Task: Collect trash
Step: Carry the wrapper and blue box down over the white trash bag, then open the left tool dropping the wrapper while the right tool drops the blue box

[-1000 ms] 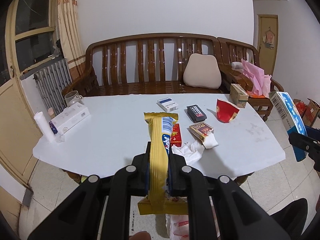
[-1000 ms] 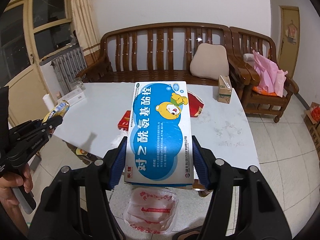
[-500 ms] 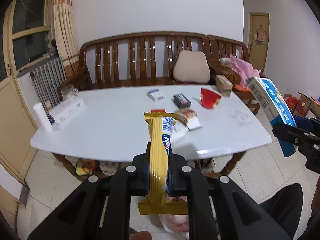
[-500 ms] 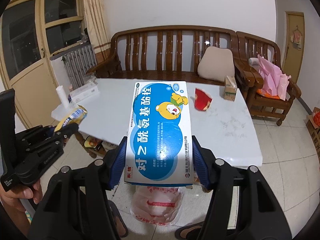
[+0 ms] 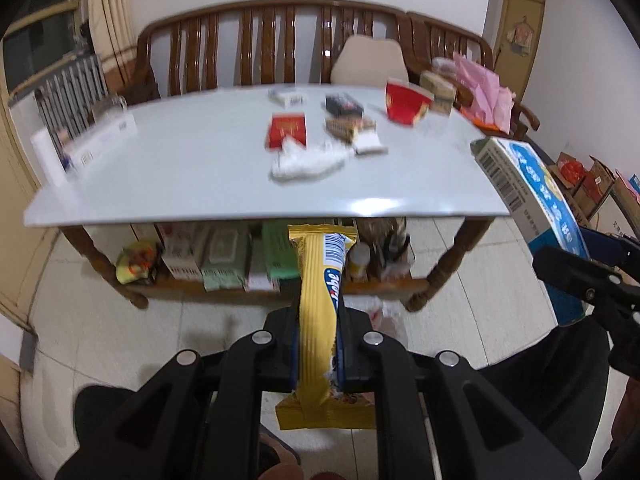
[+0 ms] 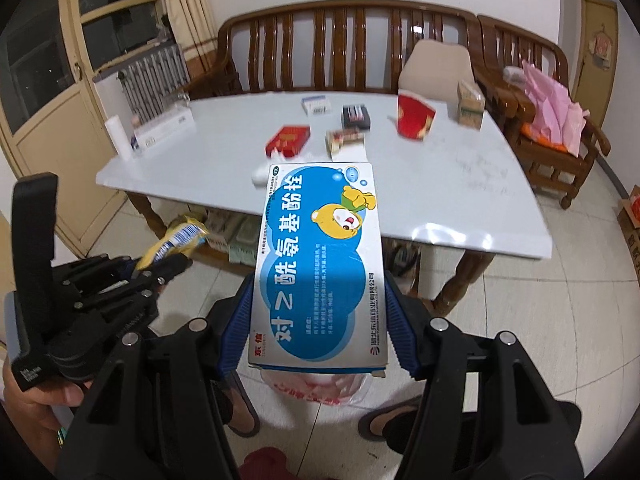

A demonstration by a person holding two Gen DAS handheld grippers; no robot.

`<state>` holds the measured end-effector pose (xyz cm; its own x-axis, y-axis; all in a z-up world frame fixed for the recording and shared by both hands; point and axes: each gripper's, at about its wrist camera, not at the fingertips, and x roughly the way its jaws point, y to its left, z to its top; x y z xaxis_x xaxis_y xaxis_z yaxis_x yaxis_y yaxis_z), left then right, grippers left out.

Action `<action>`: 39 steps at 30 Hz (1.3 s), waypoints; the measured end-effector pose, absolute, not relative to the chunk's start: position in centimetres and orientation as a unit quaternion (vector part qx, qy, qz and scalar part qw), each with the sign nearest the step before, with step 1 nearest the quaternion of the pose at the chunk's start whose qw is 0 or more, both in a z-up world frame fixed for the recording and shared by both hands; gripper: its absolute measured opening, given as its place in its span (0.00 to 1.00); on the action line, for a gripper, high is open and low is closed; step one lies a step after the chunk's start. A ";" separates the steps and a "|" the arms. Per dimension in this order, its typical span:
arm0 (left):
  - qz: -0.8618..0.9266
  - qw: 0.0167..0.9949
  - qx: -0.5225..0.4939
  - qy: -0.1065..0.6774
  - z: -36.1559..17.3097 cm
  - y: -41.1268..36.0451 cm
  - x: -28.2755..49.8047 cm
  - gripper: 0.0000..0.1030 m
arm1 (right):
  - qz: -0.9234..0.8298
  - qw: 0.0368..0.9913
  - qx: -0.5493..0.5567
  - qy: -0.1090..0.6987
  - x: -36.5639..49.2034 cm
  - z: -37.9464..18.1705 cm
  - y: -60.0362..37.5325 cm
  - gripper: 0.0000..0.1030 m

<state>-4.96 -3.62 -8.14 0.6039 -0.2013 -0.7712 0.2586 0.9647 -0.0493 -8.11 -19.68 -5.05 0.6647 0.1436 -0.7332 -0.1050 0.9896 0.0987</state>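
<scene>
My left gripper (image 5: 318, 320) is shut on a yellow snack wrapper (image 5: 318, 300), held upright in front of the white table (image 5: 192, 176). A blue-and-white medicine box (image 6: 320, 264) is clamped flat between the pads of my right gripper (image 6: 317, 292). Directly under that box, a thin red-printed plastic bag (image 6: 320, 386) lies on the floor. More litter lies on the table: a crumpled tissue (image 5: 304, 160), a red packet (image 5: 287, 130) and a red paper cup (image 5: 404, 102). The right wrist view shows the left gripper (image 6: 160, 268) low at the left, a hand holding it.
A wooden bench (image 6: 352, 48) stands behind the table, and an armchair (image 6: 560, 136) with pink bags to the right. The shelf (image 5: 224, 264) under the table is packed with boxes. The person's slippered feet (image 6: 240, 412) flank the bag. Cardboard boxes (image 5: 588, 176) sit at the far right.
Both grippers have drawn back from the table and sunk lower, tilting down, each still holding its item. The table's underside shelf and floor have come into view.
</scene>
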 end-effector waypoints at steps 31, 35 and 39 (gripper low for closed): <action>-0.113 0.784 0.025 0.610 -33.5 -7.5 -1.0 0.12 | 0.059 0.822 0.006 0.566 0.3 -29.2 -19.4 0.57; -0.110 0.785 0.036 0.609 -35.3 -8.0 -0.7 0.13 | 0.062 0.810 0.012 0.583 1.4 -32.2 -19.6 0.57; -0.109 0.783 0.036 0.612 -36.6 -8.5 -0.6 0.13 | 0.058 0.799 0.015 0.599 2.2 -34.5 -19.4 0.57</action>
<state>-0.60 -8.50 -36.61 0.2279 -0.1260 -0.9655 0.2147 0.9737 -0.0764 2.17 -19.44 -34.49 0.2762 0.1110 -0.9547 -0.0740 0.9928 0.0940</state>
